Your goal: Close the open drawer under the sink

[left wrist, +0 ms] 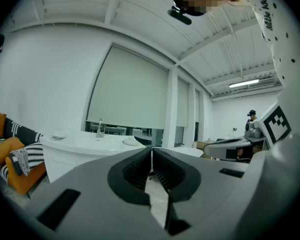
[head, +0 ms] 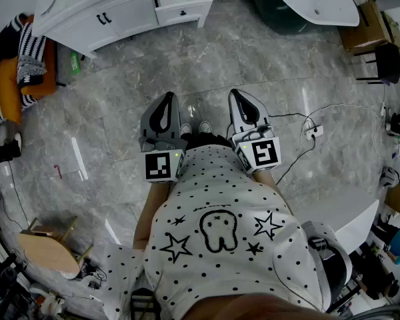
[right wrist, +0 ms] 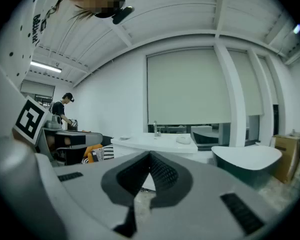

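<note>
The white vanity cabinet (head: 113,15) stands at the top left of the head view, and its drawer (head: 181,4) with a dark knob is pulled out. My left gripper (head: 168,97) and right gripper (head: 237,96) hover side by side over the grey marble floor, well short of the drawer, both shut with nothing in them. In the left gripper view the jaws (left wrist: 151,151) meet at the tips, with the sink counter (left wrist: 90,143) and its tap far ahead. The right gripper (right wrist: 150,156) is also shut, and its view shows the same counter (right wrist: 155,143) in the distance.
An orange seat with striped cushions (head: 23,65) lies at the left. A white bathtub (head: 313,2) sits at the top right, a cardboard box (head: 363,29) beside it. A cable and power strip (head: 313,131) lie on the floor at right. A wooden stool (head: 50,245) stands lower left.
</note>
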{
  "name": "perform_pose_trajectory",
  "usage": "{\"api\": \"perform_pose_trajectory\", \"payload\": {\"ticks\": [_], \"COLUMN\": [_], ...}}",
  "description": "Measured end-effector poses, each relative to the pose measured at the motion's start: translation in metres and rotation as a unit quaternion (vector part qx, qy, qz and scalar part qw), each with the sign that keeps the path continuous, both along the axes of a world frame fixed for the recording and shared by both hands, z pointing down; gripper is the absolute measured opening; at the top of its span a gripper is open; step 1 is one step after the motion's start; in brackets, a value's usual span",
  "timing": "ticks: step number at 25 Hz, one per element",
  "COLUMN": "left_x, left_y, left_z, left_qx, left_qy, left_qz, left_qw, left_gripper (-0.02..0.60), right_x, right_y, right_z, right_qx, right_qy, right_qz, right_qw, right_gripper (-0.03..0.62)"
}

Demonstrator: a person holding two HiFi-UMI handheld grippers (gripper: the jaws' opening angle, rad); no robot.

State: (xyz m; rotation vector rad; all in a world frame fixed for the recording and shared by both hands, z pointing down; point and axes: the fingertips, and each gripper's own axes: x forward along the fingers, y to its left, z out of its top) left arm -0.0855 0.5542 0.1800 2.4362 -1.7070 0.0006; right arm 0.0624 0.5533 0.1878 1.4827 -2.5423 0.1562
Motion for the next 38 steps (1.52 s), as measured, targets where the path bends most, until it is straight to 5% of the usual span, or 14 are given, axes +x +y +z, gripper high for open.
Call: {"api": "perform_pose_trajectory", "payload": {"ticks": [29, 38], "left_x": [0.050, 0.075], "left_y": [0.003, 0.010], "left_z": [0.007, 0.004], "left_qx": [0.003, -0.010], "left_qy": [0.000, -0.029], "left_qz": [-0.008, 0.040], "left_qw": [1.0000, 0.9988], "left_gripper": [0.014, 0.015], "right_x": [0.050, 0.056], "right_y": [0.005, 0.013], "right_z": [0.010, 0.013], "right_qx": [0.007, -0.005], "right_qy": [-0.029, -0.036], "right_qz": [-0.031, -0.040], "right_qw": [0.999, 0.999], "right_gripper": [0.015, 0.015]}}
